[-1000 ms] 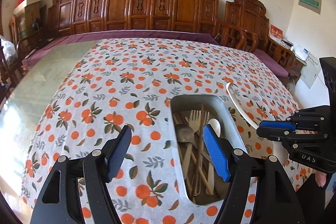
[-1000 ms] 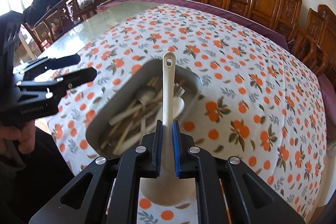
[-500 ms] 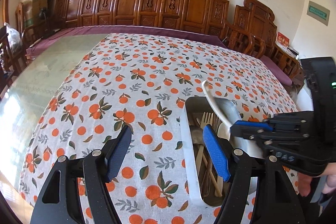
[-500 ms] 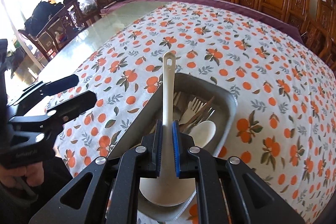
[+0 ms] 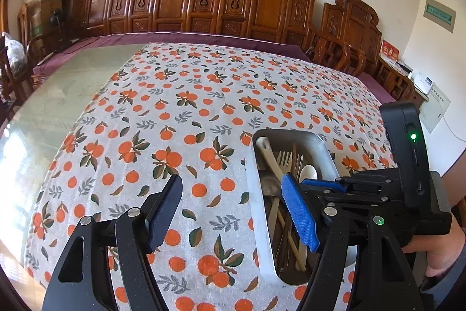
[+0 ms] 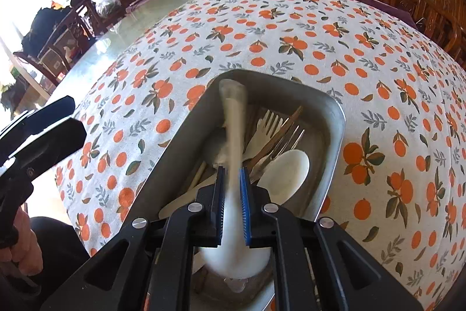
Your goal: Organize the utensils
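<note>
Right wrist: right gripper (image 6: 232, 196) pinches ladle (image 6: 233, 130) over tray (image 6: 332, 142).

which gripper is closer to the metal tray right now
Right. The right gripper is over the metal tray, shut on the white ladle. The left gripper hovers open beside the tray's left edge.

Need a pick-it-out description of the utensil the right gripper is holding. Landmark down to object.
Start at the orange-print tablecloth; near its front edge sits a metal tray full of utensils. The right gripper is shut on a white ladle, its bowl at the gripper and its long handle pointing toward the tray's far corner. Unlike the small white spoon, fork and wooden sticks lying flat, it is the longest piece and is held.
</note>
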